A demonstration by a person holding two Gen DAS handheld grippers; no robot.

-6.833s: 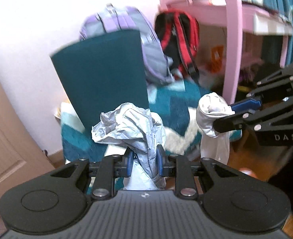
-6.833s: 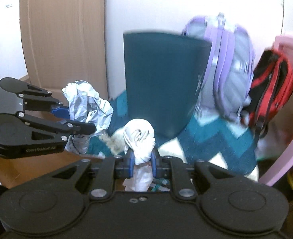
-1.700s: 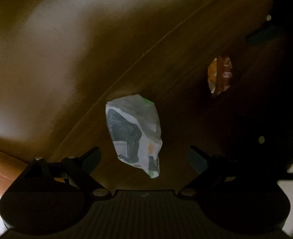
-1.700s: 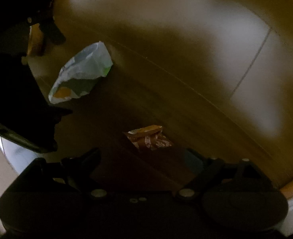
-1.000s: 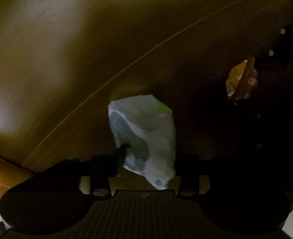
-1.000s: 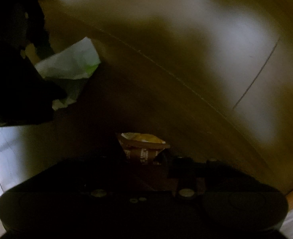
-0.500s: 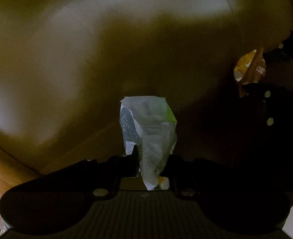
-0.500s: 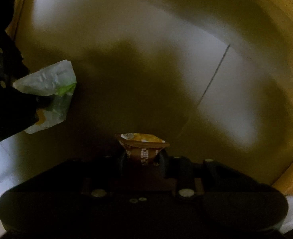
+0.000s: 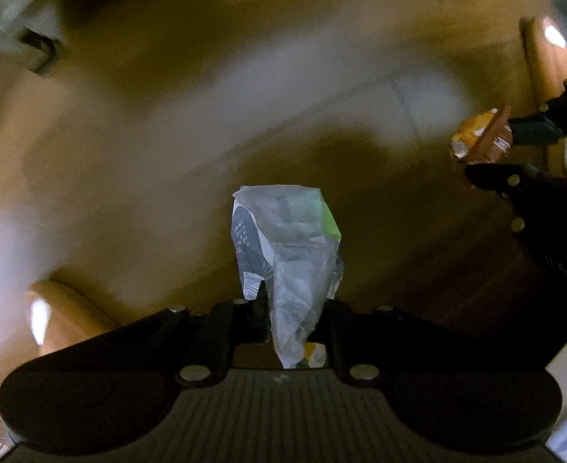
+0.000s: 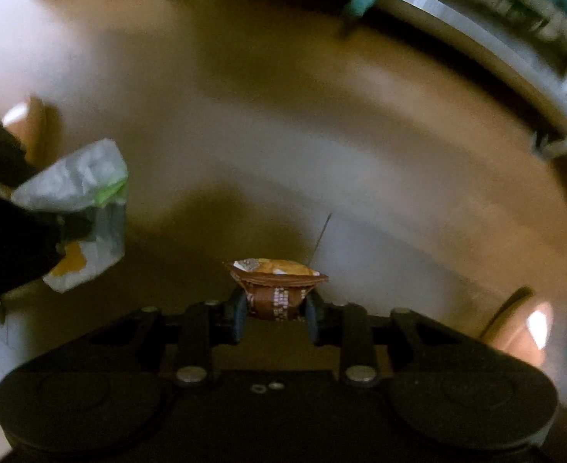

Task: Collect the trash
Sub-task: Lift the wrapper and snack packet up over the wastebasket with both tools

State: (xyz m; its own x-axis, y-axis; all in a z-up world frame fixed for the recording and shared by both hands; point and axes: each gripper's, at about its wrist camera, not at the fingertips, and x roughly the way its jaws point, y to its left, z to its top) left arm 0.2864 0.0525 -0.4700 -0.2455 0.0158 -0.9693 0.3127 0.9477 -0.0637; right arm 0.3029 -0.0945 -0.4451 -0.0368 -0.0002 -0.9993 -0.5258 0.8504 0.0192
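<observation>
Above the blurred wooden floor (image 9: pixel 167 123), the left gripper (image 9: pixel 293 308) pinches a crumpled white plastic wrapper (image 9: pixel 287 247) tight. Beside it, the right gripper (image 10: pixel 273 310) clamps a small brown-and-orange snack packet (image 10: pixel 277 289) between its pads

**A:** what kind of place is this, anyone?

**B:** indoors, prob a home. Glossy brown wood floor (image 10: pixel 283 123), blurry pale furniture frame (image 10: pixel 488 46) along the top right, rounded wooden legs (image 9: pixel 63 316) near the edges. Too dim and smeared to pin down the room.
</observation>
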